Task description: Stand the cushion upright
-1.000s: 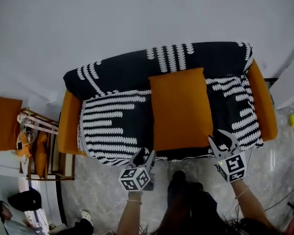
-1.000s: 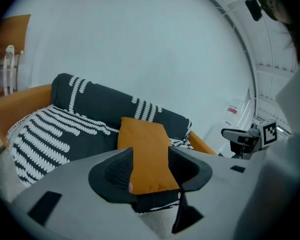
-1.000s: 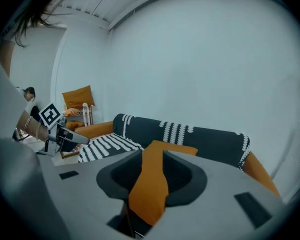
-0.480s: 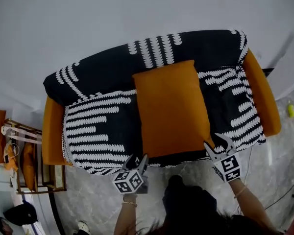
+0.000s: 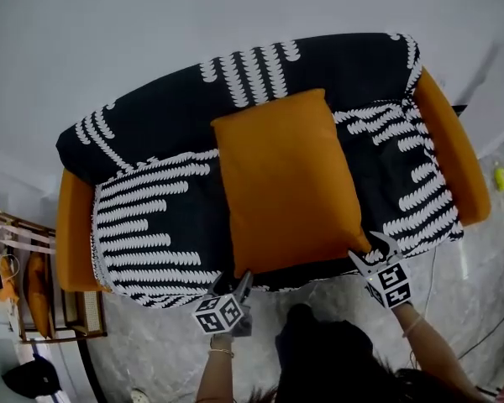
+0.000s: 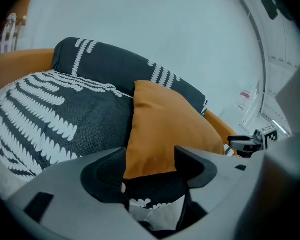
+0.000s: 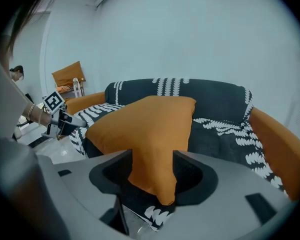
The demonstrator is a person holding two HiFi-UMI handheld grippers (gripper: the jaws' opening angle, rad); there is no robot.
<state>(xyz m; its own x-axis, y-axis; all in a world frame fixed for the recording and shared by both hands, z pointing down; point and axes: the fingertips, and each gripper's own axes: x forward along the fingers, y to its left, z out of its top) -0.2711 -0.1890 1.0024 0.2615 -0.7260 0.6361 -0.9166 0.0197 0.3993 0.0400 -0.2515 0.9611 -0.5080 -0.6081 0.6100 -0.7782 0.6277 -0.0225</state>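
Orange cushion (image 5: 286, 183) lies flat on sofa seat (image 5: 151, 225), far edge vs backrest (image 5: 344, 61). L gripper (image 5: 233, 277) at its near-left corner, R gripper (image 5: 371, 248) at near-right; each corner sits btwn the jaws. Both prs of jaws have just been opening, now wide, pads off fabric, nothing gripped.

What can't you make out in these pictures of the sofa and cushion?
- Orange cushion's underside: every view, it rests on the sofa.
- Sofa's legs: head view, hidden under the seat.
- What the wooden rack holds: head view, too small and crowded.
- Small yellow thing on the floor: head view, too small to name.
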